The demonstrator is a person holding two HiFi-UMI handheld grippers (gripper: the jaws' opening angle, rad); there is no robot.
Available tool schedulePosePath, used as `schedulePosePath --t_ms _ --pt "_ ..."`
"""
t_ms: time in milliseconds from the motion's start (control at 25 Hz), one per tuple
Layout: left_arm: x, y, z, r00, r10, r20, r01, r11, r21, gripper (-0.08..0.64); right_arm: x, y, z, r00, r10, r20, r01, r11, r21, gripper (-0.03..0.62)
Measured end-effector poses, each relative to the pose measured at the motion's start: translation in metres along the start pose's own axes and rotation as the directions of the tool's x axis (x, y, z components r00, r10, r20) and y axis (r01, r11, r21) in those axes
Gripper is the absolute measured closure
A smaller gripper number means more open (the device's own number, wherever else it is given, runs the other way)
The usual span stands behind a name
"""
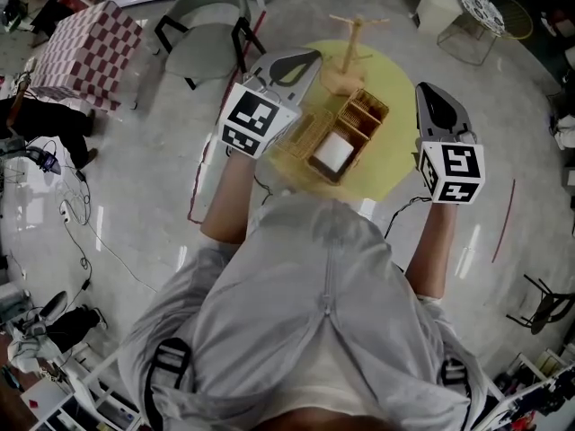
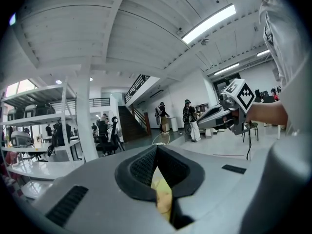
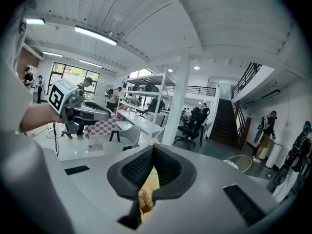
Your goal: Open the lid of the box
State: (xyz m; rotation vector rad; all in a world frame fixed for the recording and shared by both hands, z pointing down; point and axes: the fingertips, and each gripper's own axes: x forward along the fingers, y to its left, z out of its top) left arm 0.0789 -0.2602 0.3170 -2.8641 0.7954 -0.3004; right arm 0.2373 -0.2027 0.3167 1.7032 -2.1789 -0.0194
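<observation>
Head view: wooden box (image 1: 346, 137) sits on round yellow table (image 1: 395, 164), near the table's middle, directly in front of the person. Box is divided into compartments; a white square item (image 1: 334, 152) lies in the near one, slatted sections at the far end. A slatted panel (image 1: 299, 138) lies flat against the box's left side; cannot tell whether it is the lid. Wooden stand (image 1: 347, 54) is upright on the far part of the table, just beyond the box.

Left gripper (image 1: 308, 58): held left of the box, apart from it. Left gripper view: fingers together, tips meeting, nothing between them; only a sliver of yellow shows through the gap below.

Right gripper (image 1: 425, 90): held right of the box, apart from it. Right gripper view: fingers together, nothing clamped; yellow table and a bit of wooden slatting show through the lower gap.

Each gripper shows in the other's view, marker cube facing the camera.

Surroundings: grey chair (image 1: 211, 21) far left, checked tablecloth (image 1: 85, 48) further left.
</observation>
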Motion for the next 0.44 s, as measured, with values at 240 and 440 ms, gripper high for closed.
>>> schedulePosePath --t_ms 240,440 --pt "-0.0017 0.0051 -0.0074 1.0 -0.011 -0.006 0.011 1.0 -0.008 0.532 0.0089 0.0049 0.0014 1.0 -0.002 -0.005 0.002 1.0 -0.005 0.569" --pt "-0.003 0.0008 -0.0023 1.0 -0.011 0.006 0.011 1.0 -0.002 0.532 0.0045 0.007 0.0011 1.0 0.004 -0.005 -0.004 1.0 -0.006 0.569"
